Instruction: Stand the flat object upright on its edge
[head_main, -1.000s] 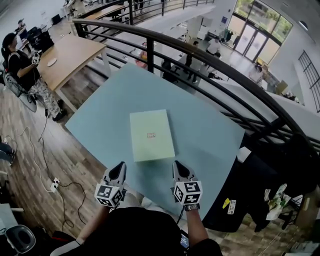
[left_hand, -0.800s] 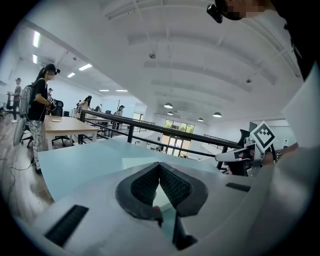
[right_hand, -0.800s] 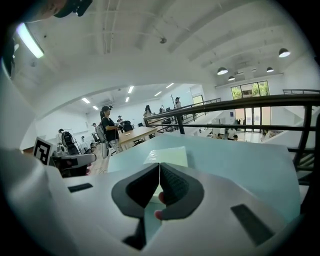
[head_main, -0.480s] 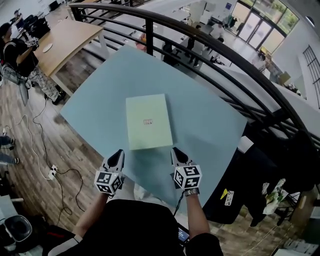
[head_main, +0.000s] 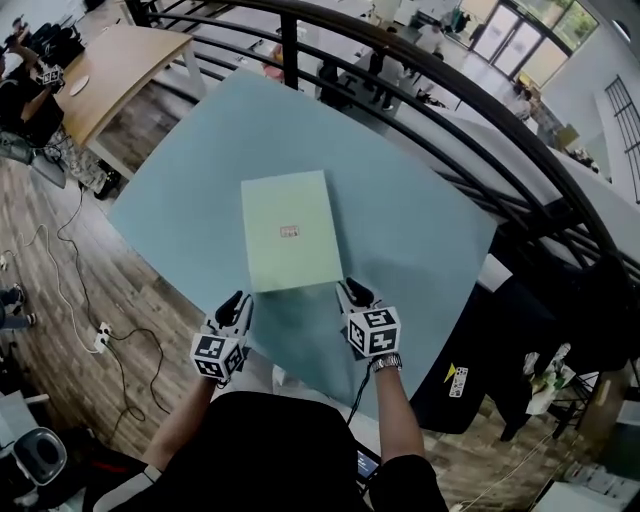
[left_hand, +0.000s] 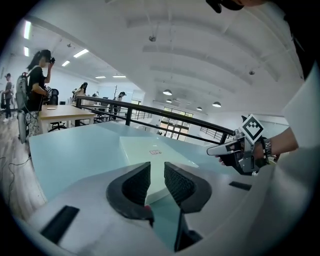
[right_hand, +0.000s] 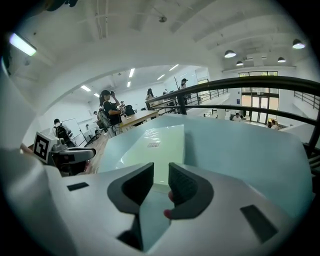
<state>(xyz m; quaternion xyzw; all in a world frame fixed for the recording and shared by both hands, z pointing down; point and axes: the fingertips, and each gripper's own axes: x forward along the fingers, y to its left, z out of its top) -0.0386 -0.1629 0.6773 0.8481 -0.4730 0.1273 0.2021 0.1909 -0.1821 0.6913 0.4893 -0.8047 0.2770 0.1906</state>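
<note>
A flat pale green box (head_main: 290, 232) with a small red mark lies face down on the blue-green table (head_main: 410, 225). My left gripper (head_main: 239, 301) hovers over the table's near edge, just short of the box's near left corner. My right gripper (head_main: 349, 290) sits at the box's near right corner. In the left gripper view the jaws (left_hand: 157, 167) are opening, a narrow gap with nothing in it, and the box (left_hand: 150, 149) lies beyond. The right gripper (right_hand: 161, 171) is opening too, its gap bare, with the box (right_hand: 155, 142) straight ahead.
A black curved railing (head_main: 470, 95) runs behind the table. At the upper left stands a wooden table (head_main: 120, 60) with a person (head_main: 25, 95) beside it. Cables and a power strip (head_main: 100, 338) lie on the wooden floor. Dark cloth (head_main: 520, 340) hangs at the right.
Both grippers have moved forward to the box's near edge. Their jaws, closed before, now show a narrow gap. The box has not moved on the table.
</note>
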